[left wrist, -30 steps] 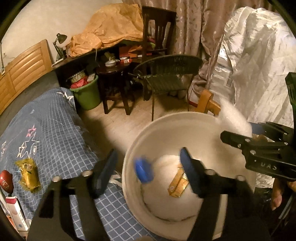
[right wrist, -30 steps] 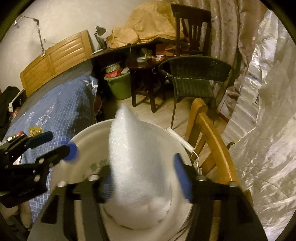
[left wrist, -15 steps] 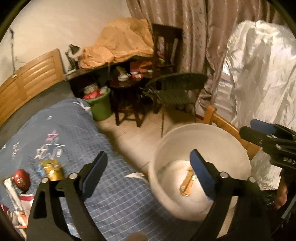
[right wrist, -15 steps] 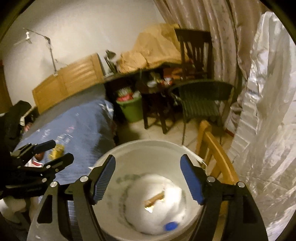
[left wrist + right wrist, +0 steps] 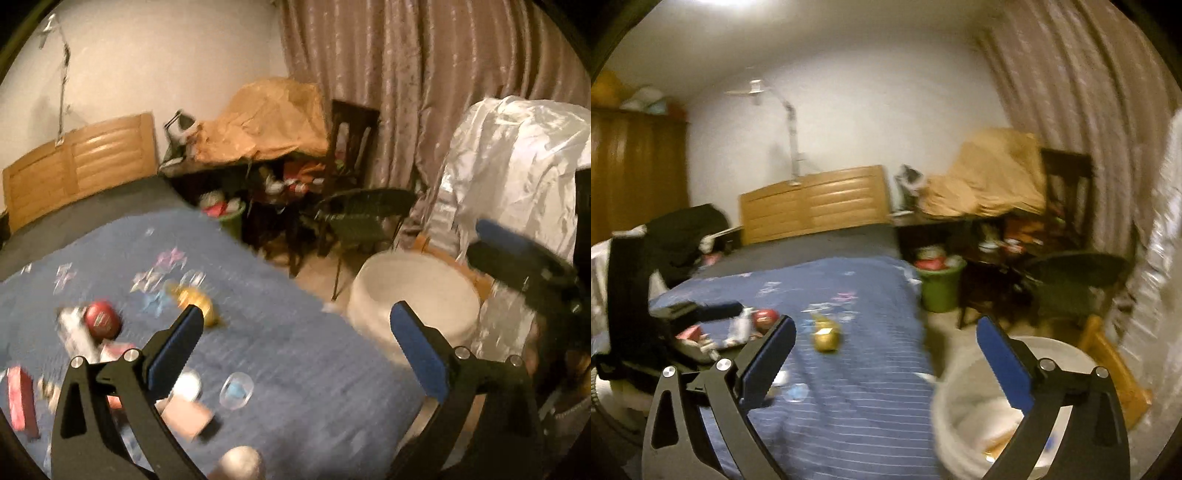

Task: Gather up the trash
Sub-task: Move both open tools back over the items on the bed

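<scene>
While the left wrist view is blurred, it shows the left gripper (image 5: pixel 295 339) with its jaws spread wide and nothing between the blue pads (image 5: pixel 173 345). Remaining trash lies on the blue bedspread (image 5: pixel 295 350): a gold wrapper (image 5: pixel 195 299) at 11 o'clock of the gripper, a red round packet (image 5: pixel 101 318) at 10 o'clock, a clear plastic piece (image 5: pixel 236 391) at 7 o'clock just beside the left finger, and red and pink packets at the lower left whose kind cannot be told. The white bucket (image 5: pixel 413 295) stands on the floor at 2 o'clock, beside the bed edge. The right gripper (image 5: pixel 517 258) shows at 3 o'clock. In the right wrist view, the right gripper (image 5: pixel 886 350) is likewise spread wide and carries nothing. The gold wrapper (image 5: pixel 825 338) lies on the bedspread (image 5: pixel 849 406) at 10 o'clock, apart from both fingers; the white bucket (image 5: pixel 945 413) sits at 4 o'clock, with white filler and scraps visible inside. The step in hand is judged to be selection of a further item from the bed. The next move calls for lowering one unloaded gripper over a single piece, probably the gold wrapper, so that it lies between the pads before closure.
</scene>
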Action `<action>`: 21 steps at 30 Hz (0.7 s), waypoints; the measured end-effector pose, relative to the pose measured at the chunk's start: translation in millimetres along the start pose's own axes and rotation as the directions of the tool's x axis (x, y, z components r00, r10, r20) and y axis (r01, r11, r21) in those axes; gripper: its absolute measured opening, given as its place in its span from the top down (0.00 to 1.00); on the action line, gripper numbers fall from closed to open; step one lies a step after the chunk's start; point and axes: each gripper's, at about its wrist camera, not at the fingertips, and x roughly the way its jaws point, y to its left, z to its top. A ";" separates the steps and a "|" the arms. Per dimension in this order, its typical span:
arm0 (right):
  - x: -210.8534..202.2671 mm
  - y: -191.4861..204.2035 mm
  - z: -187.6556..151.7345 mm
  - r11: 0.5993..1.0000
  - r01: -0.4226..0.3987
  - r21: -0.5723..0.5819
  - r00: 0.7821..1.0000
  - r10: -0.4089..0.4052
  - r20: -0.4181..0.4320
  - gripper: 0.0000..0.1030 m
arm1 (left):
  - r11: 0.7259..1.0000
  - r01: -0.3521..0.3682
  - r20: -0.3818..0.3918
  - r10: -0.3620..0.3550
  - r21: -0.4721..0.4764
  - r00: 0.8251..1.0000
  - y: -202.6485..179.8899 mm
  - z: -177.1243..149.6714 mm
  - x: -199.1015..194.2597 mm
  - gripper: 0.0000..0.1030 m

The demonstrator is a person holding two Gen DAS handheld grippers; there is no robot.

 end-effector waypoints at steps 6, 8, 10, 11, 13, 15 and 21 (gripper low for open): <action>27.2 73.4 -20.7 0.991 -0.131 -0.039 0.986 0.126 -0.108 0.05 | 0.982 -0.135 -0.120 0.119 -0.129 0.986 75.8 -59.7 -14.5 0.05; 36.0 89.2 -30.2 0.985 -0.171 -0.024 0.973 0.165 -0.162 0.05 | 0.957 -0.221 -0.169 0.190 -0.190 0.967 111.0 -77.8 -21.1 0.05; 41.9 101.0 -38.3 0.982 -0.189 -0.021 0.964 0.181 -0.193 0.05 | 0.933 -0.285 -0.203 0.243 -0.217 0.949 136.3 -92.2 -27.8 0.05; 44.2 110.3 -44.7 0.979 -0.201 -0.025 0.958 0.192 -0.215 0.05 | 0.918 -0.319 -0.224 0.267 -0.237 0.937 152.1 -100.5 -30.6 0.05; 47.4 114.7 -55.2 0.976 -0.216 -0.027 0.948 0.203 -0.245 0.05 | 0.895 -0.353 -0.256 0.286 -0.273 0.923 177.0 -111.8 -31.6 0.05; 52.6 113.9 -64.4 0.974 -0.225 -0.026 0.940 0.210 -0.268 0.05 | 0.878 -0.382 -0.296 0.297 -0.289 0.908 198.3 -121.0 -22.8 0.05; 69.7 113.8 -79.9 0.972 -0.233 -0.032 0.925 0.211 -0.317 0.05 | 0.822 -0.481 -0.384 0.356 -0.305 0.852 241.1 -137.0 4.5 0.05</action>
